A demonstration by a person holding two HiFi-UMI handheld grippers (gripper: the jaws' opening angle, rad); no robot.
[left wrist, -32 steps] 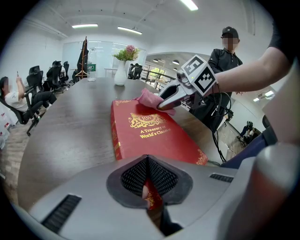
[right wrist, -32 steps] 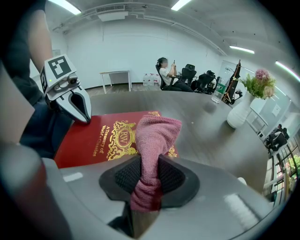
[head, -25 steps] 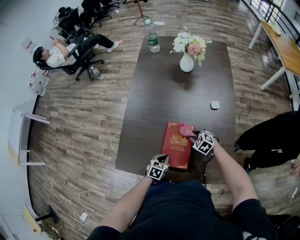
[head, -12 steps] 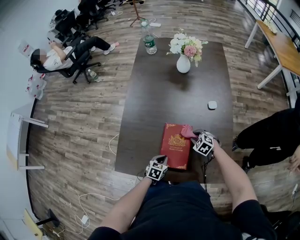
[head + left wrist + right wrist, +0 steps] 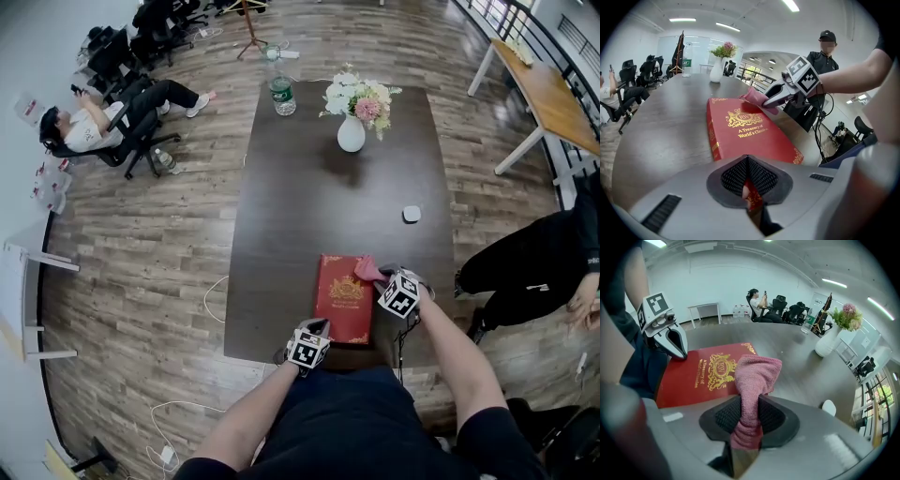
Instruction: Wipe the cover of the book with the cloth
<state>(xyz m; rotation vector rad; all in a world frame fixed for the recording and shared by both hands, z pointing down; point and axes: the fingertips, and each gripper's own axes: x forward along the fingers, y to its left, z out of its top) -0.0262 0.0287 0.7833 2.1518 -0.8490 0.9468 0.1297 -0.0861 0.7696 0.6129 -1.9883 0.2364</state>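
The red hardcover book [image 5: 343, 298], probably stiff and slick-covered, lies flat at the near edge of the dark table [image 5: 309, 187], its near edge clamped by the left gripper [image 5: 321, 327], while the right gripper [image 5: 380, 276] pinches the soft, limp pink cloth [image 5: 366, 269], bunched, on the cover's far right corner.

Head view: high over near edge of table [image 5: 281, 234], facing steeply down; takes in whole table, floor around it, both grippers at bottom.
Left gripper [image 5: 317, 328] view: low at near edge, very close on book [image 5: 750, 131], facing far along table toward vase [image 5: 717, 70].
Right gripper [image 5: 377, 275] view: low at book's right side, cloth [image 5: 752, 380] close in front, facing left across table.
Shared: book, vase, tabletop in all three; each gripper view catches other gripper.
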